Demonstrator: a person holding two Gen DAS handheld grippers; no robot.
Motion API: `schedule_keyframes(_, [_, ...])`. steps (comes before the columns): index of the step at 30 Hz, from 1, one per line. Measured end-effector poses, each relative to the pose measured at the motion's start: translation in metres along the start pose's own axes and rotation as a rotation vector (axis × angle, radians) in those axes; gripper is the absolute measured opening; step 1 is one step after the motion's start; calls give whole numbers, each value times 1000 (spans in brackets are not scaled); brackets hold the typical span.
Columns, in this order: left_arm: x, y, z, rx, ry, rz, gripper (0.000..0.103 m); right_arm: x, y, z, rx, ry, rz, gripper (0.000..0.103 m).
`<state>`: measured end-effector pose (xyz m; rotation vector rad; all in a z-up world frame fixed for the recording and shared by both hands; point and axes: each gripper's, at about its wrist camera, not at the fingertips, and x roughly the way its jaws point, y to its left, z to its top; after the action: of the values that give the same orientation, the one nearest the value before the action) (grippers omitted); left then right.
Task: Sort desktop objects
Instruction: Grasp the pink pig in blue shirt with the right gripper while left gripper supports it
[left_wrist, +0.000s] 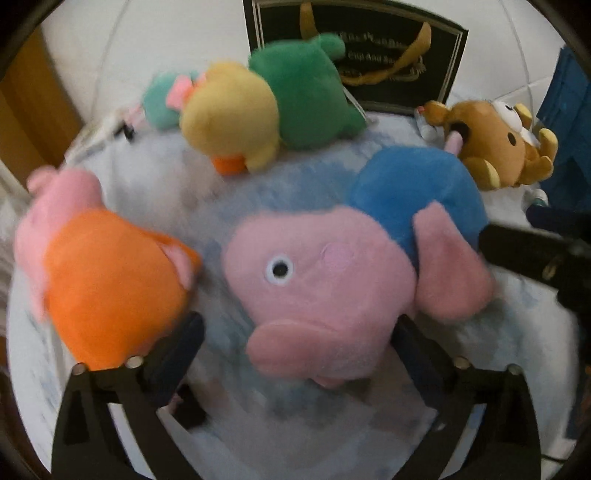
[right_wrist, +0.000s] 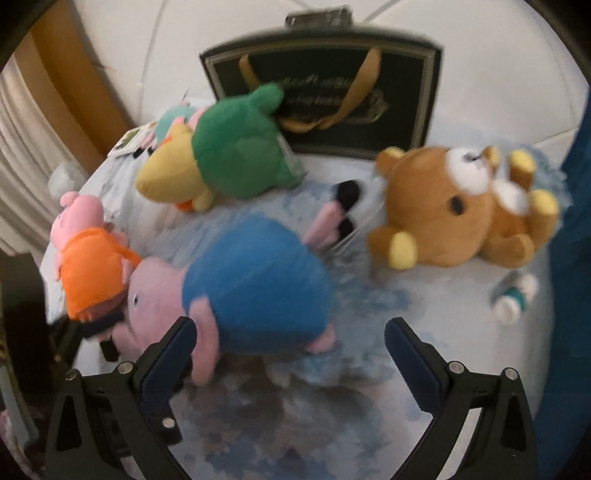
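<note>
A pink pig plush in a blue shirt (left_wrist: 314, 266) lies on its side on the mottled blue-white cloth (left_wrist: 258, 424). My left gripper (left_wrist: 295, 347) stands open around its head, the left finger clear of the snout and the right finger close beside the head. My right gripper (right_wrist: 291, 339) is open over the same pig's blue body (right_wrist: 258, 280), its left finger against a pink arm. A smaller pig plush in orange (left_wrist: 103, 288) lies just left of it. Both views are blurred.
A green and yellow plush (right_wrist: 229, 155) and a teal plush with a pink bow (left_wrist: 162, 99) lie at the back. A brown bear (right_wrist: 443, 214) lies at right, and a small white-teal bottle (right_wrist: 513, 295) lies nearer than it. A black gift bag with gold handles (right_wrist: 325, 85) stands behind.
</note>
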<state>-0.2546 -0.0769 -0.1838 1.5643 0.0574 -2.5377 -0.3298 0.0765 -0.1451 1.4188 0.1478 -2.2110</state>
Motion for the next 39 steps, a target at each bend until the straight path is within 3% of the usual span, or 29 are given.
schedule_keyframes(6, [15, 1, 10, 1, 40, -89, 103, 35, -3, 12, 22, 38, 84, 103])
schedule_keyframes(12, [39, -5, 15, 26, 69, -56, 97, 54, -8, 20, 44, 42, 180, 103])
schedule_keyframes(16, [31, -4, 14, 39, 50, -71, 86, 55, -3, 22, 34, 54, 167, 101])
schedule_keyframes(18, [26, -5, 14, 48, 35, -70, 85, 51, 0, 22, 22, 45, 162, 90])
schedule_keyframes(21, [13, -4, 11, 42, 12, -85, 84, 40, 7, 21, 11, 33, 146, 87])
schedule_keyframes(29, [-58, -15, 5, 80, -117, -105, 84, -31, 15, 9, 24, -64, 130, 87])
schedule_keyframes(39, [-170, -42, -14, 177, -347, -165, 84, -160, 30, -37, 34, -278, 26, 87])
